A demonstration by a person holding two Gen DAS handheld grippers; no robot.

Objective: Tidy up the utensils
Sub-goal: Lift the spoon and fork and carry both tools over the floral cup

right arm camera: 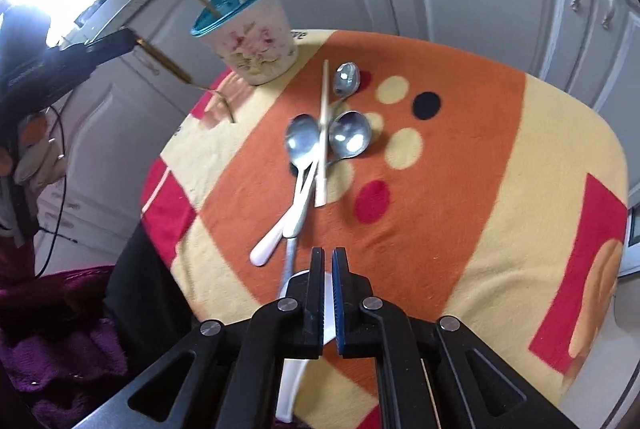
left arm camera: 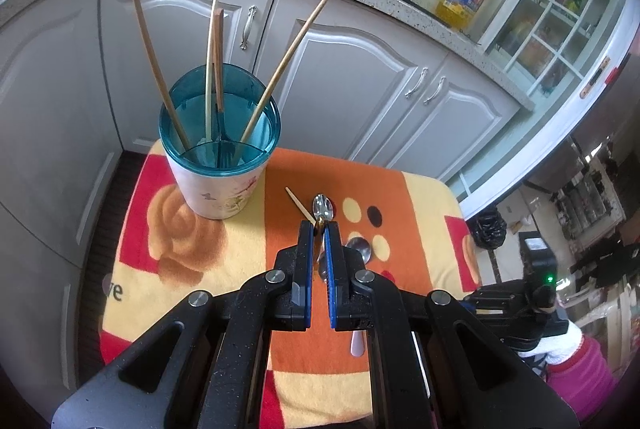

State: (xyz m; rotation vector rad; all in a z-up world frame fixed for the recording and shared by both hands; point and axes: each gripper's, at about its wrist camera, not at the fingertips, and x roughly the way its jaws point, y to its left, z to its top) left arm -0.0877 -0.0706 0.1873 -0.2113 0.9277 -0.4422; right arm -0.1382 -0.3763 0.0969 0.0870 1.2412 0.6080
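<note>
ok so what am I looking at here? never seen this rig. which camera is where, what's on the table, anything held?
There is no robot: a person holds a two-finger clamp tool in each hand, and each tool has a fisheye camera looking along its fingers.

The left wrist view shows the left gripper, shut on a gold-handled fork. The fork is clearer in the right wrist view, where it hangs above the table edge.

The right wrist view shows the right gripper. Its fingers are nearly together over a white piece; whether it grips that piece is unclear.

On the patterned blanket lie three metal spoons with a loose chopstick across them. A utensil holder stands there too, with chopsticks in it.
</note>
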